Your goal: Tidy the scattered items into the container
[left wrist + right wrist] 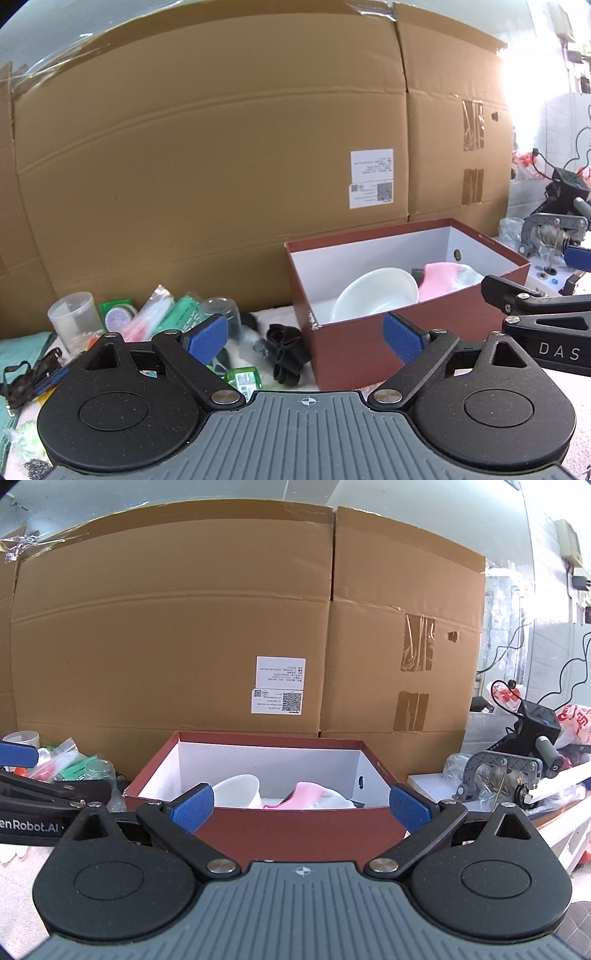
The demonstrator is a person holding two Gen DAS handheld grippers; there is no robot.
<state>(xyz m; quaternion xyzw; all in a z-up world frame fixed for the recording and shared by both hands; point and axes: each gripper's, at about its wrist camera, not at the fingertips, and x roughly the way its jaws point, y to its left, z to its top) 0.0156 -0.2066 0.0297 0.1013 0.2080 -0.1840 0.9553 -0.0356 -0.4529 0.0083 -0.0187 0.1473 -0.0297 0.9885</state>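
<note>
The red-brown box (351, 354), white inside, stands open on the pale cloth-covered table (273, 314), its back wall just in front of the big cardboard cartons (221, 147). Inside the box a white bowl (375, 299) lies tilted on its side, and beside it, toward the box's right end, rests a pink and white sock (443, 280); a small dark item sits between them, too hidden to name.

Left of the box, a black strap bundle (286, 350) lies on the cloth, just beside the box's left wall. Farther left of the box sits the scattered heap: a small green bottle (243, 378), a green packet (183, 314), a clear glass (221, 308), a green round tin (118, 314) and a clear plastic cup (75, 317). At the far left a dark lanyard (26, 376) lies on a teal cloth (22, 347).

The left gripper (304, 336) hovers before the box's left front corner, its blue pads spread wide and holding nothing. The right gripper (301, 806) faces the box's front wall squarely, fingers likewise parted and empty. Right of the box stands a grey clamp (498, 771).
</note>
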